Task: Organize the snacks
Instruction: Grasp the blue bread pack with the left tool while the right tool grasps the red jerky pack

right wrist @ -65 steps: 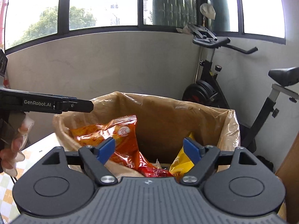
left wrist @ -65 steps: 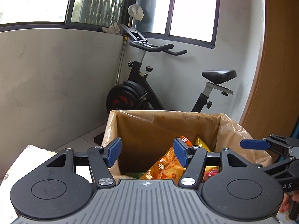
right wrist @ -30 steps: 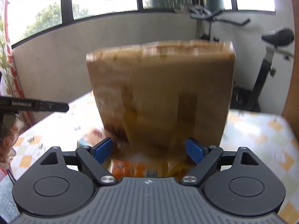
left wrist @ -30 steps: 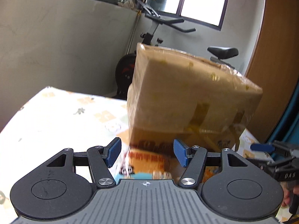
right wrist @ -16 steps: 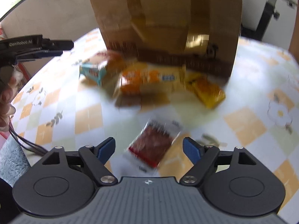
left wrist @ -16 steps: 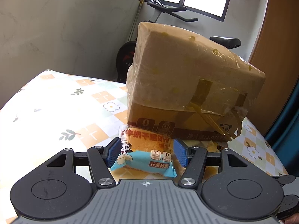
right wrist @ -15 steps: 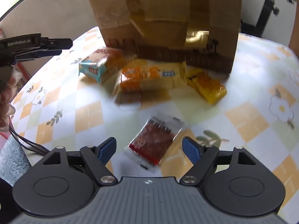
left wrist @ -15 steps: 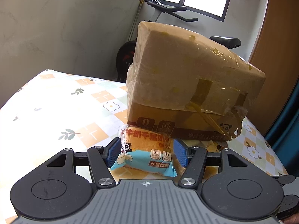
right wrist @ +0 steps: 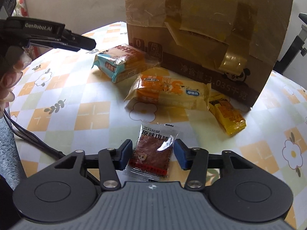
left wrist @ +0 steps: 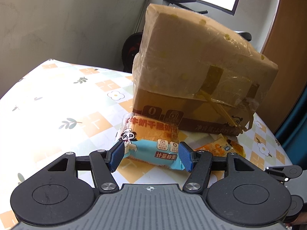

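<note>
- The table [right wrist: 63,113], under a floral checked cloth, carries everything.
- A taped cardboard box [right wrist: 209,28] stands at its far side.
- The left gripper [left wrist: 150,156] hangs wide open, its pads either side of a blue-and-orange cake pack [left wrist: 151,143] against the box's base, gripping nothing.
- The right gripper [right wrist: 151,154] is likewise open around a red jerky packet [right wrist: 152,153], lying flat.
- An orange snack bar [right wrist: 168,94] and a yellow packet [right wrist: 227,117] lie beside the box.

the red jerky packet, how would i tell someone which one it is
Start at the big cardboard box on the flowered tablecloth. Three snacks lie along its base; the jerky packet lies alone, nearer the camera, between the open fingers of the right gripper. It alone is flat, clear-edged and dark red.
</note>
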Available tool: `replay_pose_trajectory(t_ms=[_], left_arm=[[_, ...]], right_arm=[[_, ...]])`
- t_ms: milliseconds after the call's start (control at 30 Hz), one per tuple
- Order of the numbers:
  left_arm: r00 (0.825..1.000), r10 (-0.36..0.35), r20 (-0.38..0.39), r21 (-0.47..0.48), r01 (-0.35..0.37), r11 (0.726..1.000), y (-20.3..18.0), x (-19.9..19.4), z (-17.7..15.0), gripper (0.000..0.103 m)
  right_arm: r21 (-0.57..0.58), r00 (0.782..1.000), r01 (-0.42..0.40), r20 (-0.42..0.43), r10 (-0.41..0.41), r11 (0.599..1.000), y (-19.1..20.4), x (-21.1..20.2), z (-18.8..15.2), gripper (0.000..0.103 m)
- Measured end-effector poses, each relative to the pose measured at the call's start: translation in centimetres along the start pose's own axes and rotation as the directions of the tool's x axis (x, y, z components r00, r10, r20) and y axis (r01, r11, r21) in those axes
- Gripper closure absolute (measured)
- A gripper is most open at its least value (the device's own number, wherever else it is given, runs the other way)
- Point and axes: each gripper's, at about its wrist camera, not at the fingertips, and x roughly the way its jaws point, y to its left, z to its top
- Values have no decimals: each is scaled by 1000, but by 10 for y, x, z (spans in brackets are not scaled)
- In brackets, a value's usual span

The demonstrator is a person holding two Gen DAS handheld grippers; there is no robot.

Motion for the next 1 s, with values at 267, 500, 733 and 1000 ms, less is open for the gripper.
replay_pose_trajectory(t_ms=[267,500,733,1000], left_arm=[[998,53,-33,39,-51,998,-9,43,16,19],[995,56,-87,59,-51,997,-11,85,31,12],[992,66,-105,125,-52,991,-13,102,26,6],[996,53,-67,139,-43,989,-13,87,17,26]], right_arm=[[62,999,26,38,-29,998,-17,6,6,56],[62,998,25,61,-29,998,-17,5,3,56],[76,996,26,78,-32,997,-15,3,1,56],[82,995,29,89,-36,996,-15,2,-1,56]])
